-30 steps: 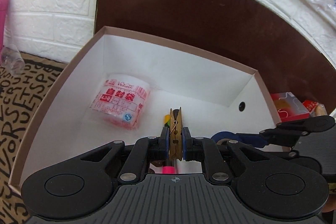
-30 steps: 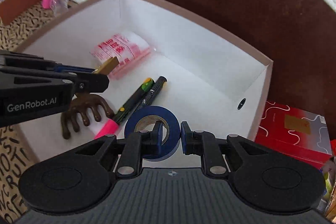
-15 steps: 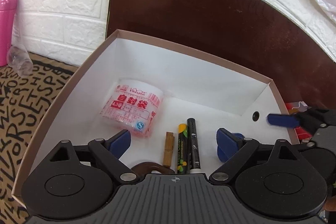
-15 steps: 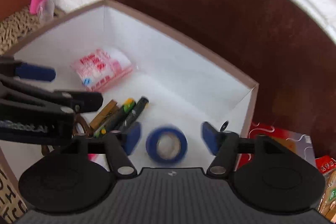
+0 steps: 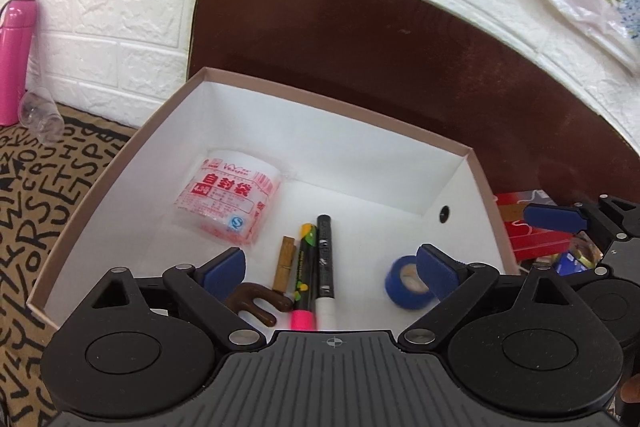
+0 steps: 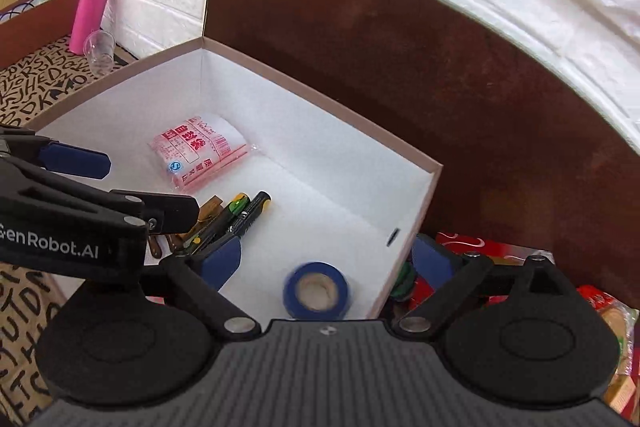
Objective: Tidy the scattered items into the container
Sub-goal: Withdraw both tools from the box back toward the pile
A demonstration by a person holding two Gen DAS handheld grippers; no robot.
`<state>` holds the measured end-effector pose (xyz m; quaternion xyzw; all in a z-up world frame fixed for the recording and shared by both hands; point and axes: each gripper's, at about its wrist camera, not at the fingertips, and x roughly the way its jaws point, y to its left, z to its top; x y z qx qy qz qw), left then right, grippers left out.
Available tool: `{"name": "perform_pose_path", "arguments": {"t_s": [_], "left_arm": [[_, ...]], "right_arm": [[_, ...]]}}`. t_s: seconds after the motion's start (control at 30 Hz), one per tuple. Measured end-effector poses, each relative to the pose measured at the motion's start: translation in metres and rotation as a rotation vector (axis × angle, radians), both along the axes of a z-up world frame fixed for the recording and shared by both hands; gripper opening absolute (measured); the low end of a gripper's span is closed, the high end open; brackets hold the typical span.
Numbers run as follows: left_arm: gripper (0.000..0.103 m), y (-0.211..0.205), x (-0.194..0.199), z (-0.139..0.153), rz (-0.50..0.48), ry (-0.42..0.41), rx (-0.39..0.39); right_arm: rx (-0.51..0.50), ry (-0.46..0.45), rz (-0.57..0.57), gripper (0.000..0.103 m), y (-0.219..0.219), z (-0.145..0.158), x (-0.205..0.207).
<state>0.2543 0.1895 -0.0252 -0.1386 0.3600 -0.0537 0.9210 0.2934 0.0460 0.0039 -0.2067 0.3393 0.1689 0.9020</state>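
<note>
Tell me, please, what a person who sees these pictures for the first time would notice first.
The eye goes first to the white box in the middle, with a red-printed plastic packet near its far left corner. A blue tape roll lies in its near right part, and two markers lie side by side in the near middle. Both claws, left and right, hang open above it.

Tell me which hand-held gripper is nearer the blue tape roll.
Right. The right hand-held gripper hangs open directly over the tape roll; the left hand-held gripper is open farther left, above the markers.
</note>
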Motion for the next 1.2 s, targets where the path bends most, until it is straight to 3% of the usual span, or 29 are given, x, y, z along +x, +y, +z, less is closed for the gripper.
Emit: {"name": "perform_pose_path", "arguments": {"t_s": [0.27,0.5,0.63,0.77,0.93,1.07,1.2], "left_arm": [[0.101,-0.029,-0.037,0.018,-0.031,-0.056,-0.018],[0.102,-0.067,-0.089,0.023,-0.068,-0.143,0.025],[0.103,-0.090,-0.124,0.011,-0.109,-0.183,0.025],[0.103,-0.114,-0.153,-0.018,-0.157,-0.177,0.003],[0.103,-0.150,-0.167,-0.060,-0.263,-0.144,0.032],[0.101,-0.173,-0.163,-0.085,-0.325,-0.086,0.036],[0.100,-0.185,-0.154,-0.091,-0.338,-0.084,0.020]], "right_arm": [[0.020,-0.073,0.034,0.097,-0.027,0.022,-0.045],[0.010,-0.191,0.048,0.097,-0.061,0.025,-0.105],[0.037,-0.299,0.031,0.097,-0.089,0.012,-0.151],[0.079,-0.352,-0.028,0.097,-0.121,-0.016,-0.191],[0.168,-0.313,-0.145,0.097,-0.162,-0.067,-0.222],[0.247,-0.213,-0.233,0.094,-0.192,-0.100,-0.227],[0.270,-0.151,-0.283,0.079,-0.205,-0.118,-0.223]]}}
